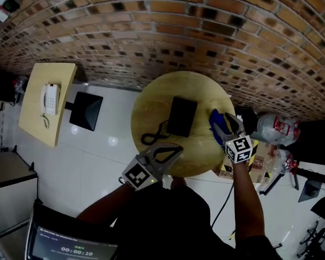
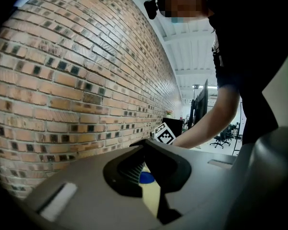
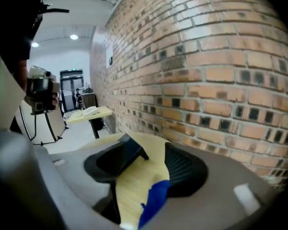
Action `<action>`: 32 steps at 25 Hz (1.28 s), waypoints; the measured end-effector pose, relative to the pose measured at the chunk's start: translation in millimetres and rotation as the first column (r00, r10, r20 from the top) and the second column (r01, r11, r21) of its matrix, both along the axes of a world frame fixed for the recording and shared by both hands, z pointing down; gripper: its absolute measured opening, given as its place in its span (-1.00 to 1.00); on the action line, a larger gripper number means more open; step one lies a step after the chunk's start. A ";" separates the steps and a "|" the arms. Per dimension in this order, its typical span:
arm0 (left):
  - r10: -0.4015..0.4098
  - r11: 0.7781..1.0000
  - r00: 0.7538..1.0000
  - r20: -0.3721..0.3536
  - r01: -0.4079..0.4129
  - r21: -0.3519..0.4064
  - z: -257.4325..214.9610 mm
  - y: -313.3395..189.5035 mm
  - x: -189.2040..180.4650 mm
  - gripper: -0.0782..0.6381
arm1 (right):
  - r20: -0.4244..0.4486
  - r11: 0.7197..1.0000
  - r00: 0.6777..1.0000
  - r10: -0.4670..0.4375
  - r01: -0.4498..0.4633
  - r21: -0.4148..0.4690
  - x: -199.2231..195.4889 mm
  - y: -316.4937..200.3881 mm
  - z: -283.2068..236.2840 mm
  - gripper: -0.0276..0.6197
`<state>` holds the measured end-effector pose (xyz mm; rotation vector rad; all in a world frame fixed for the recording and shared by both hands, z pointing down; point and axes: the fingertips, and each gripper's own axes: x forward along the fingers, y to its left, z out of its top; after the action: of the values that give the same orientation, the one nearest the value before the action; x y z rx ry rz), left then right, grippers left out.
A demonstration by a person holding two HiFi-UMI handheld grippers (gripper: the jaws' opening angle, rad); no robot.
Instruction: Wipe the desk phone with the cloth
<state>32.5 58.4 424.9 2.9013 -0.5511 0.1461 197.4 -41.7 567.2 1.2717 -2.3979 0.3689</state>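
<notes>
**Left gripper** (image 1: 172, 151): held low in front of the torso, jaws pointing forward and to the right. Jaws drawn together at the tips, leaving only a thin wedge of gap behind them; nothing clamped.
**Left marker cube** (image 1: 138, 176): directly behind the claw.
**Left forearm** (image 1: 97, 210): bare, running back and down from the cube.
**Right gripper** (image 1: 223, 124): reached further forward than the left, jaws pointing ahead. Jaws well apart; a blue cloth (image 3: 156, 198) lies in the gap against the inner face of one jaw, unclamped.
**Right marker cube** (image 1: 239, 149): just behind the claw.
**Right forearm** (image 1: 246, 194): bare, extended nearly straight behind the cube.
</notes>
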 end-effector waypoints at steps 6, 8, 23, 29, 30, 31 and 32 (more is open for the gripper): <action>0.007 0.999 0.999 -0.036 -0.006 0.039 -28.3 1.7 -7.7 -0.78 | 0.124 0.985 0.986 -0.115 0.098 0.140 -73.2 58.4 -97.6 -0.52; 0.012 0.999 0.999 -0.052 -0.009 0.054 -40.1 3.7 -11.3 -0.78 | 0.141 0.976 0.979 -0.147 0.120 0.182 -94.4 77.1 -123.7 -0.73; 0.065 0.994 0.997 -0.052 -0.060 0.090 -56.7 7.2 -11.4 -0.78 | 0.243 0.962 0.950 -0.194 0.135 0.237 -148.5 127.8 -192.2 -0.91; 0.082 0.991 0.996 -0.045 -0.076 0.110 -63.1 13.4 -10.9 -0.78 | 0.233 0.958 0.954 -0.187 0.125 0.258 -146.3 125.9 -199.5 -0.91; 0.084 0.991 0.996 -0.043 -0.078 0.112 -63.6 14.6 -10.9 -0.78 | 0.232 0.957 0.954 -0.189 0.127 0.259 -146.0 126.3 -199.1 -0.91; 0.085 0.990 0.995 -0.042 -0.080 0.113 -63.8 15.4 -10.9 -0.78 | 0.232 0.957 0.954 -0.192 0.130 0.259 -146.4 126.6 -198.6 -0.91; 0.087 0.990 0.995 -0.040 -0.082 0.112 -63.9 16.2 -10.8 -0.78 | 0.230 0.957 0.953 -0.197 0.135 0.257 -147.3 127.0 -197.9 -0.91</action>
<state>21.6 74.5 361.1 3.0285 -0.4424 0.0640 50.2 85.3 369.3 1.1645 -2.8172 0.2069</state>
